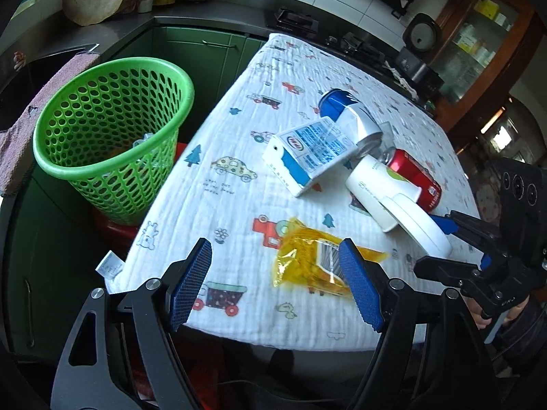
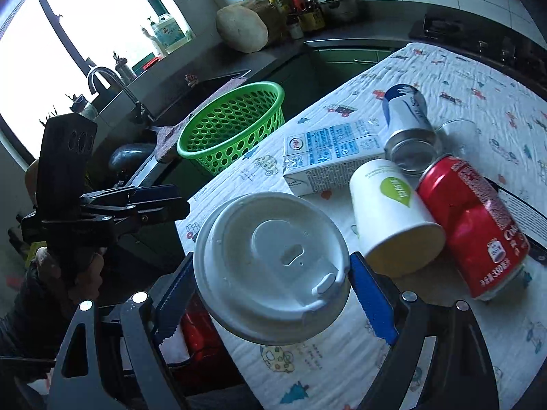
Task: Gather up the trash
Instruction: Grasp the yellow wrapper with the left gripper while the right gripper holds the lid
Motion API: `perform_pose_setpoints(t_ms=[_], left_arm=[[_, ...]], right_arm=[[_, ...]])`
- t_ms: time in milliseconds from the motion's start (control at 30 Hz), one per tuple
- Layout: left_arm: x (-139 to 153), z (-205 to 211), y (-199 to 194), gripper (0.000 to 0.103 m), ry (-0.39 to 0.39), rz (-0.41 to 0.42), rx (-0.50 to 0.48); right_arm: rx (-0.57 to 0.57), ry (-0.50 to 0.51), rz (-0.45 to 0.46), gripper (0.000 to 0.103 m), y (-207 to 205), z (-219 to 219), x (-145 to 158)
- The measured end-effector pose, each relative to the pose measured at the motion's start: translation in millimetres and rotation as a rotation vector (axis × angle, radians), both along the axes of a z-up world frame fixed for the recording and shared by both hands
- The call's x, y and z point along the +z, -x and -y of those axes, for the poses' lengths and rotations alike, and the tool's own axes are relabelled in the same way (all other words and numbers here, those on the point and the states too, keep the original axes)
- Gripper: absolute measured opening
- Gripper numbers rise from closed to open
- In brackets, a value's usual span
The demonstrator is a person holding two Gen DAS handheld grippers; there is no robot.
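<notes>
My right gripper (image 2: 273, 294) is shut on a white plastic cup lid (image 2: 273, 270), held just off the table's near edge; in the left wrist view the lid (image 1: 424, 229) sits between that gripper's fingers (image 1: 444, 223). On the car-print cloth (image 1: 222, 130) lie a yellow wrapper (image 1: 304, 263), a milk carton (image 1: 307, 153), a blue-white can (image 1: 342, 109), a white paper cup (image 1: 372, 184) and a red can (image 1: 415, 174). My left gripper (image 1: 275, 285) is open and empty, with the wrapper just beyond its right finger. The green basket (image 1: 112, 130) stands left of the table.
The basket rests on a red stool (image 1: 112, 229) and holds some clear plastic. A pink cloth (image 1: 17, 143) hangs over the sink edge beside it; a faucet (image 2: 102, 78) rises behind. Green cabinets (image 1: 212, 54) and a stove (image 1: 362, 48) border the table's far side.
</notes>
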State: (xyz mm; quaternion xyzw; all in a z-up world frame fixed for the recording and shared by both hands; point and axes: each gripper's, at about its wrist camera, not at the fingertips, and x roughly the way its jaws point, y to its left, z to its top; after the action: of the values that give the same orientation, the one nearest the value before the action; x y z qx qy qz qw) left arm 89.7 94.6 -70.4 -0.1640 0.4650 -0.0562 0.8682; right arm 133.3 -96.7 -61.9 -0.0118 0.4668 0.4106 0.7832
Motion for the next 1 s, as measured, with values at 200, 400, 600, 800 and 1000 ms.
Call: perform_pose_setpoints(t_ms=[200,400,600,800,1000], left_arm=[[-9.8,31.0,-8.4,0.076,0.039,-0.076,-0.011],[-35.3,37.0,-22.6,0.074,0.168,-0.18,0.066],[-41.9,41.5,-27.6,0.059,0.216,-0.197,0.076],[-39.9,46.8,-27.6,0.043,0.239,-0.178,0.029],[-28.6,40.1,-22.9,0.033,0.239,-0.132,0.001]], right_arm=[[-0.047,0.01,0.075,0.084,5.0,23.8,13.5],[-0.07,0.012,0.087,0.084,8.1,33.8,15.5],[-0.056,0.031,0.104,0.084,12.5,26.5,14.8],[-0.042,0.029,0.11,0.084,12.2,20.2,15.7],[-0.031,0.026,0.122,0.084,8.2,14.0,20.4]])
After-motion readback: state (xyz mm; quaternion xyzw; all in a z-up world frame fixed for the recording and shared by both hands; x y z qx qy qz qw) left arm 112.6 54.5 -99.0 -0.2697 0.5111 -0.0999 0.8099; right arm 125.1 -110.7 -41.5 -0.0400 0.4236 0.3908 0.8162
